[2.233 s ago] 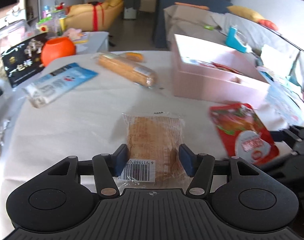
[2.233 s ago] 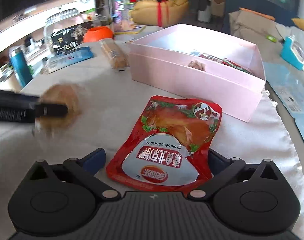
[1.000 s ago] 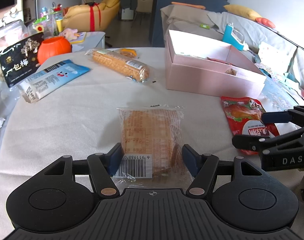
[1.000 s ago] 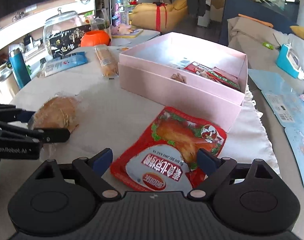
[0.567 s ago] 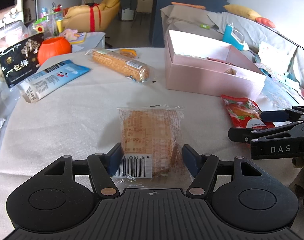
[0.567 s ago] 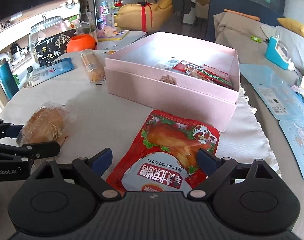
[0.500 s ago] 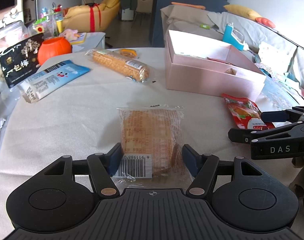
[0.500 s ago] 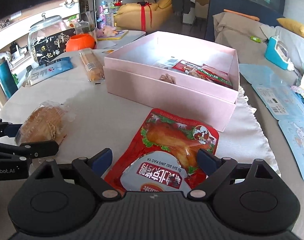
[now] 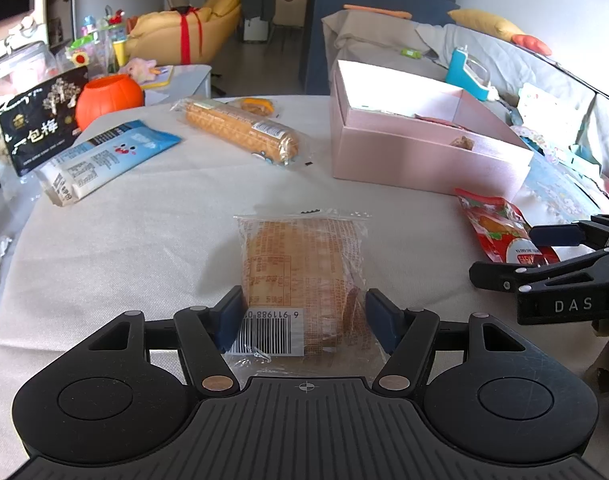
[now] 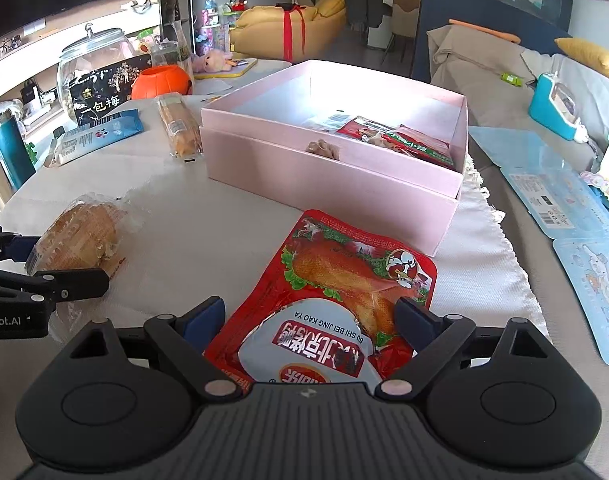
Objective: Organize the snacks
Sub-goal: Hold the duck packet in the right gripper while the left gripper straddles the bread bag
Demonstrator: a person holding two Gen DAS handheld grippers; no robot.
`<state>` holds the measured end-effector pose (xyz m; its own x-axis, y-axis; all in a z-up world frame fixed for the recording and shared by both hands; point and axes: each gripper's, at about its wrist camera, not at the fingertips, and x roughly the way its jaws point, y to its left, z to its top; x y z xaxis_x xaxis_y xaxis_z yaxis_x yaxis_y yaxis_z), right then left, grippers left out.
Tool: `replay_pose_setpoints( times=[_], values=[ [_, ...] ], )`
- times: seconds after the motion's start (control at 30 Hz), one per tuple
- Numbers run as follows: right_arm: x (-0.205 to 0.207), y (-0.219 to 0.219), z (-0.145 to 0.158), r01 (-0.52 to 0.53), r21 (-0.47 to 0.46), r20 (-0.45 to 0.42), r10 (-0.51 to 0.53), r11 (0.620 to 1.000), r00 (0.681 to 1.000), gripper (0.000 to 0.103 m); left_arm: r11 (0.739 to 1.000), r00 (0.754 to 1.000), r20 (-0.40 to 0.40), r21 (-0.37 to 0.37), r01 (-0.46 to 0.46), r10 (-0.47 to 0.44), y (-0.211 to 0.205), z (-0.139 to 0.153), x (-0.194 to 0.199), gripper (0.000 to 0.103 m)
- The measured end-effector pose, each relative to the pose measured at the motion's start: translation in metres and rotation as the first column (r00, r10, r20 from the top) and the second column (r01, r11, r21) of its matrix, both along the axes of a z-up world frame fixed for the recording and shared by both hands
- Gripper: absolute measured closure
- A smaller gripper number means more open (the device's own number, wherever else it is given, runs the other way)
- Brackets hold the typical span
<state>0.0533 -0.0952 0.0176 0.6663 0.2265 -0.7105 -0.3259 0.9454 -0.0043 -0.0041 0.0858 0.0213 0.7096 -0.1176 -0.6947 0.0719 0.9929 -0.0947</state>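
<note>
Since two seconds back, we have brought our right gripper (image 10: 308, 316) from a blurred swing to rest over the glossy red foil pouch with a roast-duck picture (image 10: 346, 292), which now lies nearer the pink cardboard box's (image 10: 328, 176) front wall; over the last second nothing else has shifted. Our left gripper (image 9: 302, 314) stands wide, its blue pads flanking the clear-wrapped brown bread loaf (image 9: 302, 272) near the table's near edge; whether they press it we cannot tell. The right stands wide too, astride the pouch with a gap on the left side. Only the right view shows the box's inside, with red packets (image 10: 400, 138) at its right end. We read "SU SHI BEI JING KAO YA" on the pouch, "DAS" on the right gripper in the left view, "Robot.AI" on the left one.
</note>
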Motion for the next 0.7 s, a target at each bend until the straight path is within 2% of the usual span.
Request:
replay_pose_setpoints(
  times=[0.23,0.43,0.53,0.7],
  values=[
    [-0.006,-0.014,0.0,-0.015,-0.04,0.019,0.015,0.999,1.0,0.011,1.0,1.0,-0.025,-0.011,-0.013,0.013,-0.002,0.003,0.001,0.033],
    [-0.009,-0.031,0.009,0.033,0.053,0.005,-0.034,0.998,0.999,0.011,1.0,1.0,-0.02,0.012,-0.013,0.014,-0.005,0.001,0.001,0.033],
    [-0.003,-0.02,0.005,0.094,0.002,-0.007,-0.094,0.996,0.996,0.01,1.0,1.0,-0.021,0.014,-0.011,0.011,-0.006,0.002,0.0,0.033],
    [0.006,-0.018,-0.002,0.242,0.031,-0.017,-0.241,0.97,0.97,0.009,1.0,1.0,-0.021,0.017,-0.007,0.008,-0.007,0.002,-0.001,0.033]
  ],
)
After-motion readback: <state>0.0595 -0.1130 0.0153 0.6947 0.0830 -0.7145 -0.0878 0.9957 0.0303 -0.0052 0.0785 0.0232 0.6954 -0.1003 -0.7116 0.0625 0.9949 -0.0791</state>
